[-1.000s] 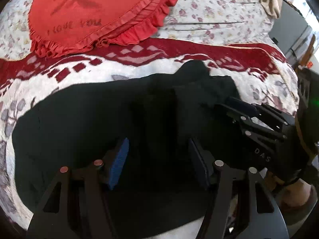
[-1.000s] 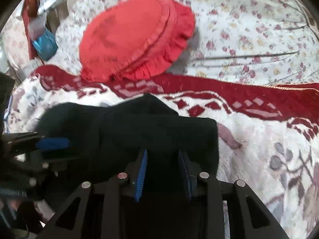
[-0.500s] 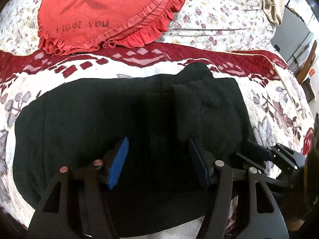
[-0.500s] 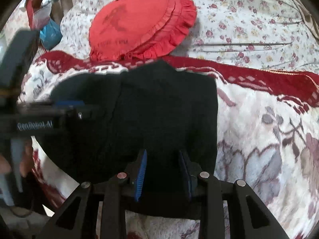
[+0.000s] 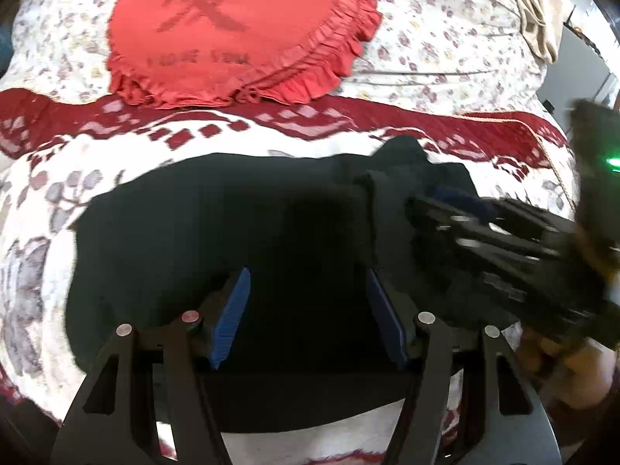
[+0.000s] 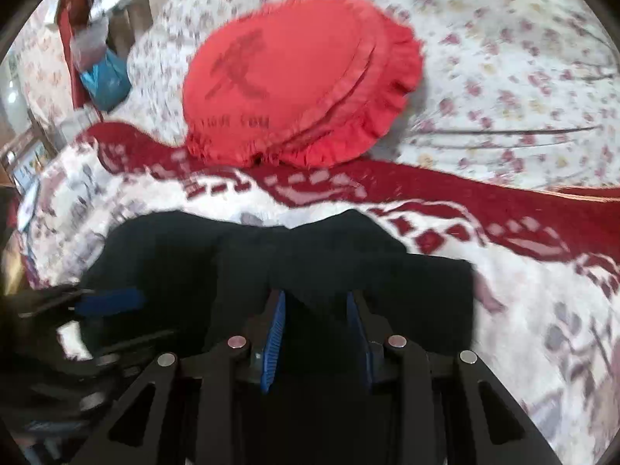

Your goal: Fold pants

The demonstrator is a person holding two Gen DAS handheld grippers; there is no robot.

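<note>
The black pants (image 5: 232,232) lie folded in a wide bundle on the red-and-white blanket (image 5: 97,147); they also show in the right wrist view (image 6: 252,255). My left gripper (image 5: 306,310) is open, its blue pads just above the near part of the pants, holding nothing. My right gripper (image 6: 316,325) is open by a smaller gap over the right part of the pants, holding nothing. The right gripper also shows in the left wrist view (image 5: 457,201), reaching over the pants' right end. The left gripper shows blurred at the left of the right wrist view (image 6: 108,302).
A round red frilled cushion (image 5: 232,31) lies behind the pants on the floral bedsheet (image 5: 445,38). A beige cloth (image 5: 538,7) hangs at the far right. A blue bag (image 6: 104,77) and clutter stand beyond the bed's left side.
The right gripper has swung back in over the right end of the pants. Both cameras have moved closer and lower. The pants lie as before.
</note>
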